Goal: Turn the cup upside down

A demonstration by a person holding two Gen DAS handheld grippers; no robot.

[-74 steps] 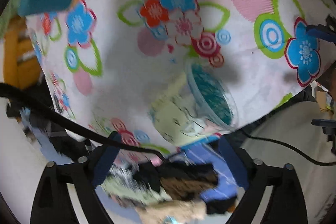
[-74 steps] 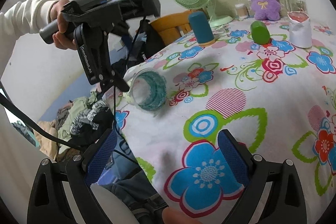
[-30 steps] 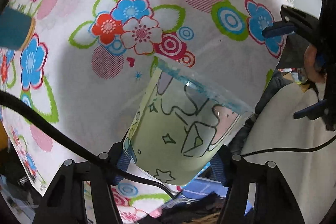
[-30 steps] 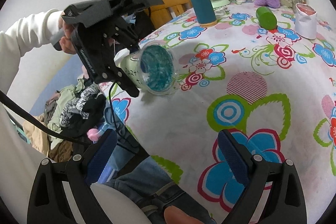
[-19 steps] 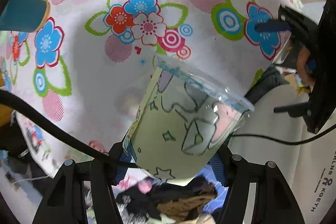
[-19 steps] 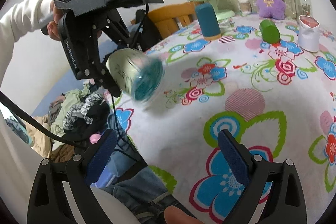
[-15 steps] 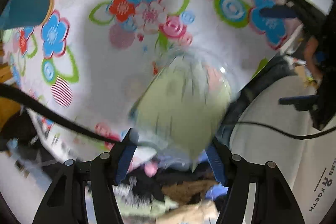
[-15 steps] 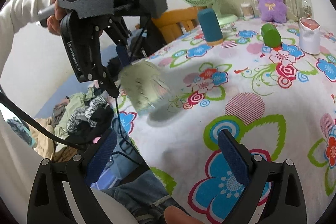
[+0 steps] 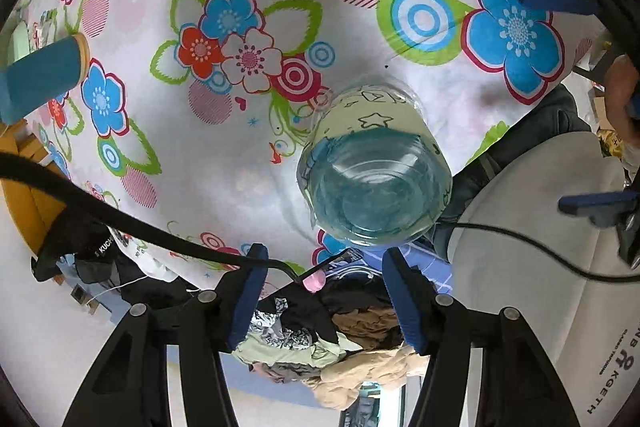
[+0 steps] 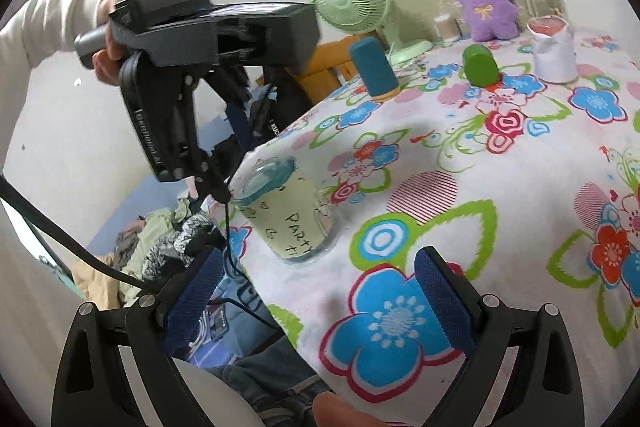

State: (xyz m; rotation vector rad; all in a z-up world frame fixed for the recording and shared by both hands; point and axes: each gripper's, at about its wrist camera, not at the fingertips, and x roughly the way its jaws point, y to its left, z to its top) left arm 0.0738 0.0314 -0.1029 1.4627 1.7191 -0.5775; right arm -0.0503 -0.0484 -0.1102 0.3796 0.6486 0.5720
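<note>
Cup [image 10: 288, 211] stands upside down near our corner of flowered tablecloth [image 10: 500, 187], teal base up, rim on cloth. We see left gripper [image 9: 322, 291] hanging above cup, blue pads parted, nothing between them, clear of glass. Right gripper [image 10: 316, 291] low at table edge, pads spread wide, empty. Teal cylinder [image 10: 374, 69], green block [image 10: 480, 65] well apart behind.

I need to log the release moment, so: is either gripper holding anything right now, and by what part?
Nothing is held. The clear plastic cup with a pale green printed sleeve stands mouth-down on the floral tablecloth, apart from the open left gripper; the right gripper is open and empty.
</note>
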